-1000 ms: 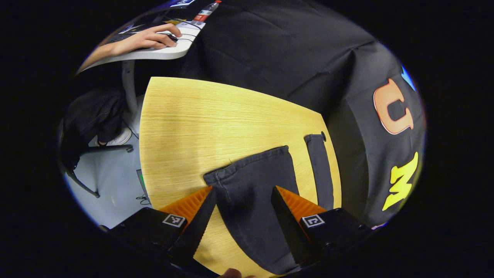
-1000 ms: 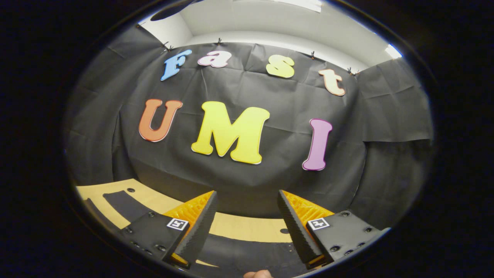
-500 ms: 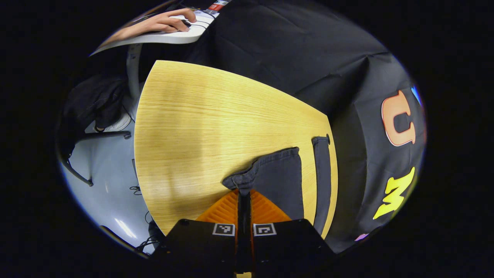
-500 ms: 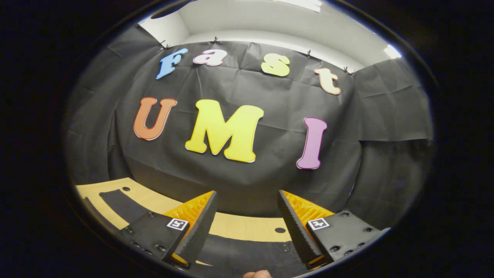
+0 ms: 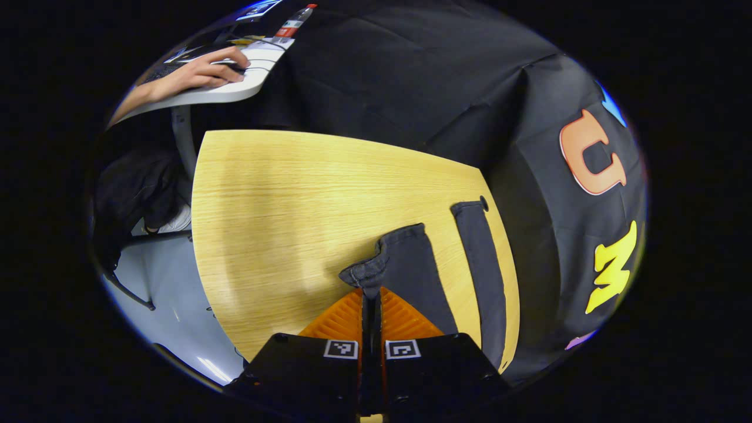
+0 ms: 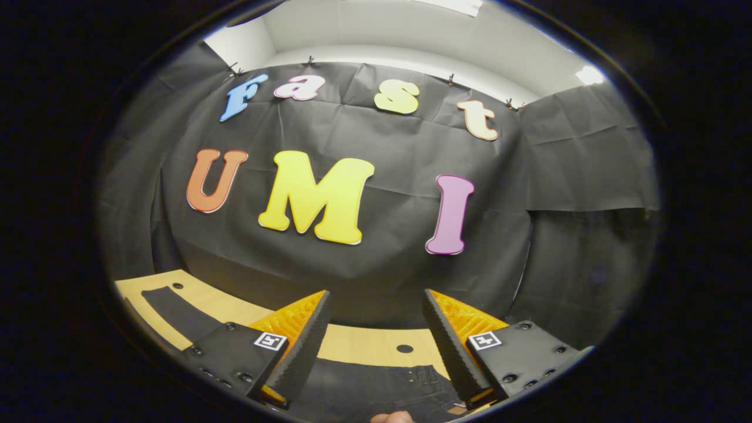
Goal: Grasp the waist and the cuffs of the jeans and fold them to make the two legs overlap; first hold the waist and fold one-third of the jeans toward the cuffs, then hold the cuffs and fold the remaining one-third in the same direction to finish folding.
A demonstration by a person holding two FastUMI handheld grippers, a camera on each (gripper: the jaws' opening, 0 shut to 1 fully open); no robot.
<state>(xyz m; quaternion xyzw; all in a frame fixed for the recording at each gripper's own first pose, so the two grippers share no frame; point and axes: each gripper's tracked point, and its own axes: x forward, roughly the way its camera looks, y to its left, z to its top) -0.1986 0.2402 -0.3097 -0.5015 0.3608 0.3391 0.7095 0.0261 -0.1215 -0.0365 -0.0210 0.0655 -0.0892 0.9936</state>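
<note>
Dark jeans lie on a light wooden table point(image 5: 294, 200). In the left gripper view, my left gripper point(image 5: 371, 294) is shut on the near leg's cuff point(image 5: 370, 271), which bunches up at the fingertips. The far leg point(image 5: 479, 258) stretches flat along the table's right side. In the right gripper view, my right gripper point(image 6: 374, 302) stands open above the jeans' waist point(image 6: 382, 385), with nothing between its fingers. The far leg point(image 6: 176, 314) runs off to the left there.
In the left gripper view, a white desk point(image 5: 235, 88) with a person's hand point(image 5: 202, 69) on it stands beyond the table, with a bottle point(image 5: 292, 23) at its end. Grey floor point(image 5: 170, 294) and a chair leg lie left of the table. Black cloth walls ring the table.
My left gripper closed on the near leg's cuff and has lifted it slightly, bunching the cloth. My right gripper stays open and has drifted, bringing more of the waist into view.
</note>
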